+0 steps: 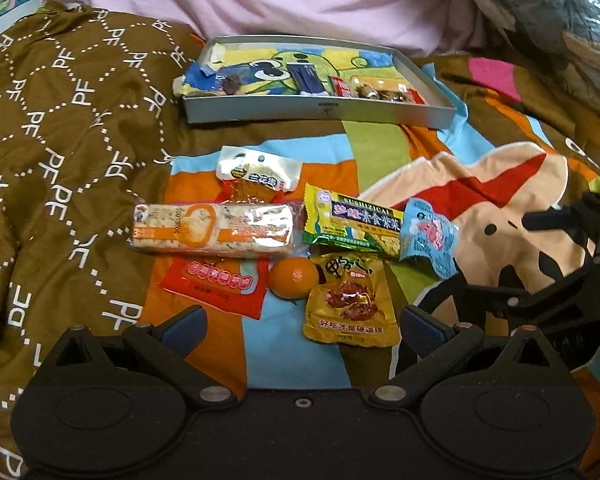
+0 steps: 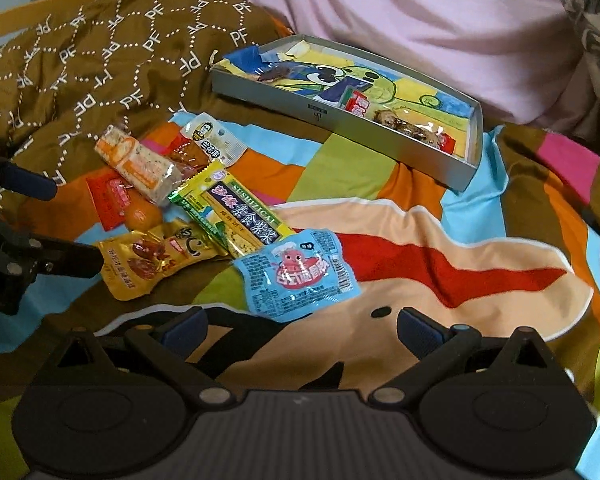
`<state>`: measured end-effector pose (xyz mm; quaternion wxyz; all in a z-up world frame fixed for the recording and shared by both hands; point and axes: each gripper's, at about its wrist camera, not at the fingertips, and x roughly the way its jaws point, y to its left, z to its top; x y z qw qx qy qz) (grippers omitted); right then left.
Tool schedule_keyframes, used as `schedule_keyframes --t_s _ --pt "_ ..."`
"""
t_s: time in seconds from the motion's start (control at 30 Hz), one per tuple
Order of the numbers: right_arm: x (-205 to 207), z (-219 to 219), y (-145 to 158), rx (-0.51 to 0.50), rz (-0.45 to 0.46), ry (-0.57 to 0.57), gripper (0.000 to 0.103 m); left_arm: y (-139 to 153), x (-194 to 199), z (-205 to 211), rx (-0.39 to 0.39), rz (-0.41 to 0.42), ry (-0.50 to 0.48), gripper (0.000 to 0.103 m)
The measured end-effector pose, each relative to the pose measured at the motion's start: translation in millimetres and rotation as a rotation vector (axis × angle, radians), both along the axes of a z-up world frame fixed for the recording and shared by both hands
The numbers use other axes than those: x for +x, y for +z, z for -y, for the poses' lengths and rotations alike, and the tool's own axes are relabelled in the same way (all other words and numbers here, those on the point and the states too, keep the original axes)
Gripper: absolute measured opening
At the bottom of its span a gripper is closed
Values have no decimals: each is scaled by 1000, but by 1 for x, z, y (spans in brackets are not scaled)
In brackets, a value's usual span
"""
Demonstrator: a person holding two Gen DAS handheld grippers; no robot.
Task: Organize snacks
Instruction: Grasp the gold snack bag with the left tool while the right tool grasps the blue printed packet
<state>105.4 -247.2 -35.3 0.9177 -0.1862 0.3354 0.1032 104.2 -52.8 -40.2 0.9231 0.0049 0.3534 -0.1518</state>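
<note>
Left wrist view showed a few snacks already in the tray; seven items, including the orange, remained on the bedspread. Both grippers' jaws stood apart, empty.

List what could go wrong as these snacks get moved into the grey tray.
1. The orange sits on soft bedding touching the gold pouch; lifting a neighbour may send it rolling.
2. The green-yellow bar overlaps the blue packet, so one grab might drag both.
3. The tray rests on rumpled quilt and could tip when loaded.
</note>
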Motion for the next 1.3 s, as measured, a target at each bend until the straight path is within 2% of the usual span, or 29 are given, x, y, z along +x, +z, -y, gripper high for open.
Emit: schedule_keyframes --t_s 0.23,0.5,0.73,0.87,0.97,1.07,1.13,1.2,1.3 --pt "7 -9 -8 -91 23 114 103 -6 10 0 21 -28 -1 102" --pt "23 -3 -16 -103 36 154 103 -13 21 6 12 -65 -35 102" --pt "38 5 -24 -43 9 225 103 -20 26 24 7 -80 -118 102" --pt "51 13 -28 41 -26 255 103 -20 30 29 11 -79 -147 102" --pt "63 21 -32 75 -41 258 103 -21 34 31 16 -85 -155 102" --pt "77 28 -38 121 -93 241 103 -23 39 31 -1 -97 -160 102" --pt "83 32 -41 150 -115 235 103 -26 45 32 -4 -126 -170 102" --pt "85 33 -42 162 -116 234 103 -29 50 34 3 -155 -175 97" --pt "84 33 -43 160 -110 236 103 -29 52 35 12 -147 -174 95"
